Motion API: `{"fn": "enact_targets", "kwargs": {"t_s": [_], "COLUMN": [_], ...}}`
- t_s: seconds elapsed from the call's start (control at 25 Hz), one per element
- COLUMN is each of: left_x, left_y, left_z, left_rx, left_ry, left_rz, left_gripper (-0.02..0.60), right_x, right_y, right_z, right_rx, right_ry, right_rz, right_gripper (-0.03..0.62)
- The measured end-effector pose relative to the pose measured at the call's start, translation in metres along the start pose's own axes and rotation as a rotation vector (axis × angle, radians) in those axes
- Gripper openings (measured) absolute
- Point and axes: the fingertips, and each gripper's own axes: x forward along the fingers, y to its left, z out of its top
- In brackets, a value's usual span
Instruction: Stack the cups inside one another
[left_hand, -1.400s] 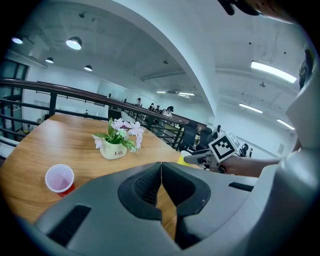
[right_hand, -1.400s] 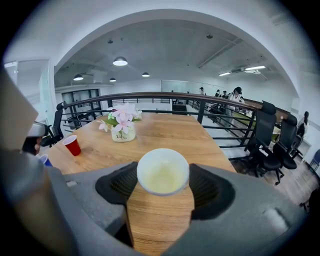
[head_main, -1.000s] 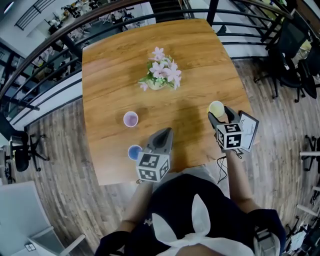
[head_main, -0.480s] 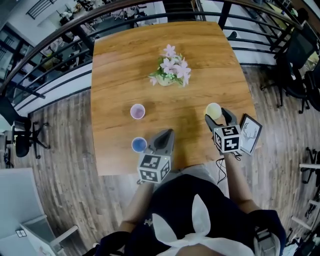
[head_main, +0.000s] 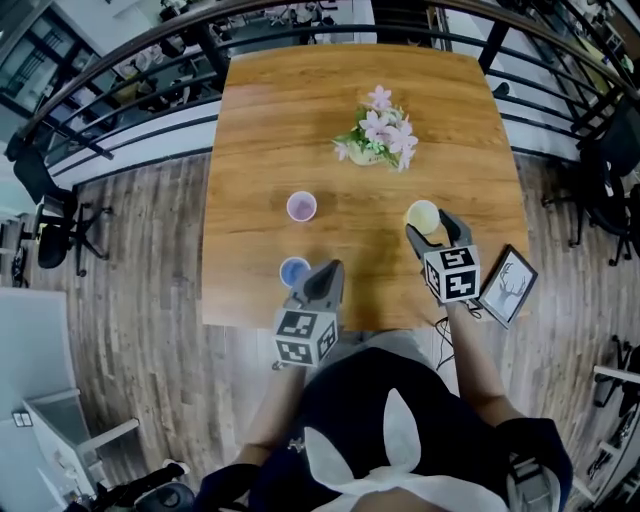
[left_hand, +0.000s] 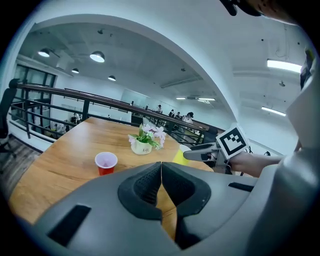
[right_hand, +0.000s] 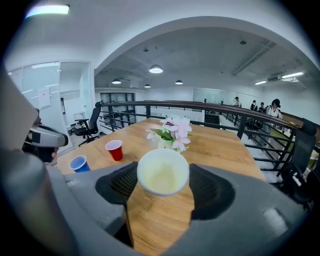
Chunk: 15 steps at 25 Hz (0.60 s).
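Observation:
A yellow cup (head_main: 423, 215) sits between the jaws of my right gripper (head_main: 431, 232), which is shut on it; in the right gripper view the pads press both sides of the yellow cup (right_hand: 163, 171). A blue cup (head_main: 295, 271) stands near the table's front edge, just left of my left gripper (head_main: 324, 277), whose jaws are shut with nothing in them. The red cup (head_main: 301, 206) stands upright farther back. In the left gripper view my left gripper (left_hand: 161, 170) points toward the red cup (left_hand: 105, 163) and the yellow cup (left_hand: 181, 156).
A small pot of pink flowers (head_main: 378, 140) stands at the back middle of the wooden table (head_main: 260, 120). A framed deer picture (head_main: 507, 285) lies at the near right corner. Railings and office chairs surround the table.
My right gripper has carried the yellow cup leftward, nearer the flowers and the table's middle. My left gripper has shifted left, closer to the blue cup. The head view has also swung.

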Motion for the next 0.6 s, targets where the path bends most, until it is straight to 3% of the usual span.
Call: {"fn": "enact_targets", "kwargs": {"t_s": [0.6], "left_x": [-0.036], "left_y": [0.039], "left_z": [-0.002], "left_rx": [-0.06], "left_ry": [-0.035], "left_rz": [0.154], "left_gripper": [0.018], "right_x": [0.016], "right_y": [0.071], "right_z": [0.03], "right_rx": [-0.118], "right_ry": [-0.027], "right_rz": [0.176], "right_gripper": [0.319]}}
